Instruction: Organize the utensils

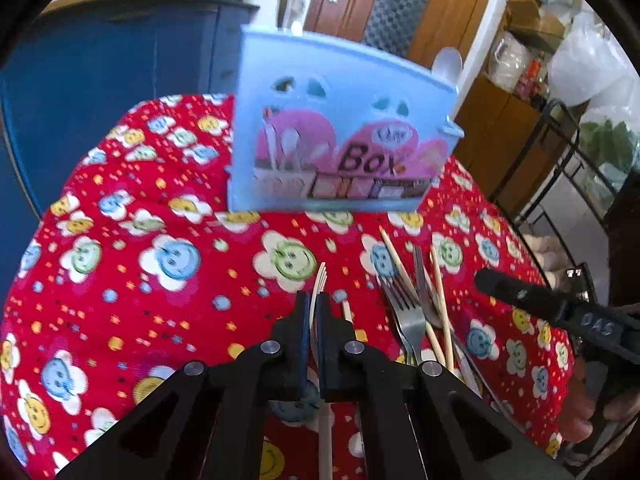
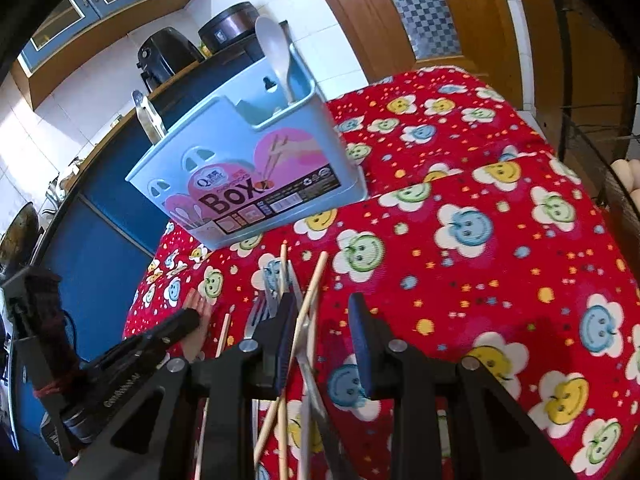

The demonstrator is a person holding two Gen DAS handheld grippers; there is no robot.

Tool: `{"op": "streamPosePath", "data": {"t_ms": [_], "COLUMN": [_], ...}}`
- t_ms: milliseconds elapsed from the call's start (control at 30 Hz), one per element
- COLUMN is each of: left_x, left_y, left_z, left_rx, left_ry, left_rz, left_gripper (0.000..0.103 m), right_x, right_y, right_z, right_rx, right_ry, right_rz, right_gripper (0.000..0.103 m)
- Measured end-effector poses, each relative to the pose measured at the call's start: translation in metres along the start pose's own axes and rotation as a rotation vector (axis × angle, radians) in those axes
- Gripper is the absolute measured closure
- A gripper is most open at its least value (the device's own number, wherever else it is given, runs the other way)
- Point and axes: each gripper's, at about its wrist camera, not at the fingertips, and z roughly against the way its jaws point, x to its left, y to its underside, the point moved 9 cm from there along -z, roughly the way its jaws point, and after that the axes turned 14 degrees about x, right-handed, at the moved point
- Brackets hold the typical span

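Pinching a pale fork [image 1: 320, 280] edge-on, the left gripper [image 1: 314, 300] could let it twist short of the blue box [image 1: 340, 132]; right gripper [image 2: 324, 312] fingers half-open around chopsticks [image 2: 312, 280].

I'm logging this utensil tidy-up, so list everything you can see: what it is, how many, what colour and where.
Utensil box: one, light blue, far side of the table.
Spoon: one, white, standing in the box's end compartment.
Plastic fork: one, white, between the left gripper's fingers.
Metal forks: at least two, silver, on the cloth.
Chopsticks: several, wooden, lying among the forks.
Tablecloth: one, red with smiley flowers.
Left gripper: black, shut on the plastic fork.
Right gripper: black, open over the chopsticks.
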Motion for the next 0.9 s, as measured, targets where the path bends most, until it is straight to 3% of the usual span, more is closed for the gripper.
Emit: {"op": "streamPosePath", "data": {"t_ms": [200,500,667,900], "left_x": [0.009,0.017,0.019,0.022], "left_y": [-0.006,-0.012,-0.014,-0.015], "left_z": [0.016,0.022,0.023,0.028], "left_rx": [-0.063,-0.093,-0.104,-0.125], "left_ry": [0.002,0.032,0.042,0.053], "left_rz": [0.027,0.059,0.068,0.080], "left_gripper": [0.100,0.100,0.100,0.100], "right_x": [0.007,0.010,0.006,0.001], "right_y": [-0.003,-0.019,-0.023,-0.025], "right_z": [-0.019,-0.039,-0.044,-0.035], "right_rx": [0.048,0.077,0.083,0.055], "right_ry": [-0.010,0.018,0.007,-0.040], "right_rz": [-0.013,-0.037,-0.058,-0.075], "right_gripper": [0.074,0.074,0.093,0.097]}}
